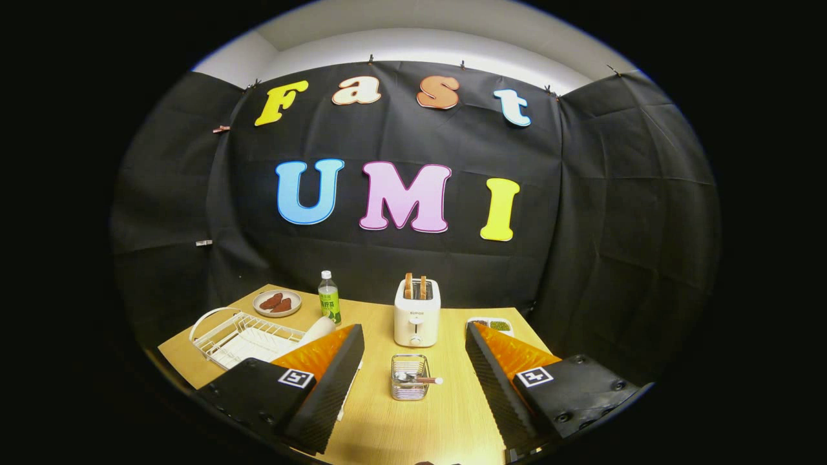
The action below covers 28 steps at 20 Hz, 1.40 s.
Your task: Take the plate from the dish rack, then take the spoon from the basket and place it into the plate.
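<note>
Gripper view: the gripper (pixel 413 361) hangs above the near end of a wooden table (pixel 426 420), its two fingers spread wide apart and gripping nothing. Bare tabletop shows between them.

Straight ahead at 12 o'clock, between the fingers and a little beyond their tips, stands a small clear basket (pixel 409 376). The spoon (pixel 420 379) lies in it, handle pointing out toward 3 o'clock over the basket's rim.

At about 10 o'clock, just beyond the left finger, sits the white wire rack (pixel 239 336). The plate (pixel 318 329) leans tilted at the rack's right end, partly hidden behind the left fingertip; whether it touches the finger cannot be told.

Beyond the basket, still at 12 o'clock, is a white toaster (pixel 417 313) with two slices of toast (pixel 415 286) standing upright in its slots. At 11 o'clock, left of the toaster, stands a bottle (pixel 329 298) with a green label and white cap. Farther left of it, behind the rack, is a small dish (pixel 277 303) holding brown pieces of food.

At 1 o'clock, just behind the right fingertip, a white tray (pixel 492 324) with something green in it peeks out, mostly hidden by that finger.
</note>
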### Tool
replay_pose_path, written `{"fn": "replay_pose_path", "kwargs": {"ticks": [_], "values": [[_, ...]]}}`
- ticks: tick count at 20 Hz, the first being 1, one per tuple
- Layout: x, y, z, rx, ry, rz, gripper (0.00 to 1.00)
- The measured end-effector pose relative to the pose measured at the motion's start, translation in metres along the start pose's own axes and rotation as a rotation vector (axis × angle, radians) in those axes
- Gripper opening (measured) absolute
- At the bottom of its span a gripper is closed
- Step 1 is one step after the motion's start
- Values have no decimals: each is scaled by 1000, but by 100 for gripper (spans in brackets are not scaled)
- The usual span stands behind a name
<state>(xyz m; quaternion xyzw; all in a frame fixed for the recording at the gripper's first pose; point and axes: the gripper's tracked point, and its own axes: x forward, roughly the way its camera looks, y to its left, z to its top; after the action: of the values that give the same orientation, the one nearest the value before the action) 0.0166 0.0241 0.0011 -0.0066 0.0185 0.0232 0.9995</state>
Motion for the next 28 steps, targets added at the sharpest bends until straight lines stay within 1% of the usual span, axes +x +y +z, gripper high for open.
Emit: {"fn": "replay_pose_path", "kwargs": {"ticks": [5,10,15,19,23,25,26,27,28], "values": [[29,22,6,20,65,46,97],[66,60,8,0,152,134,97],[108,116,-27,21,336,214,98],[131,143,-67,66,491,219,98],[149,149,-107,111,617,164,97],[153,155,-120,135,668,152,91],[155,157,-126,147,690,149,85],[156,160,-133,157,713,148,82],[156,163,-140,168,738,144,73]]}}
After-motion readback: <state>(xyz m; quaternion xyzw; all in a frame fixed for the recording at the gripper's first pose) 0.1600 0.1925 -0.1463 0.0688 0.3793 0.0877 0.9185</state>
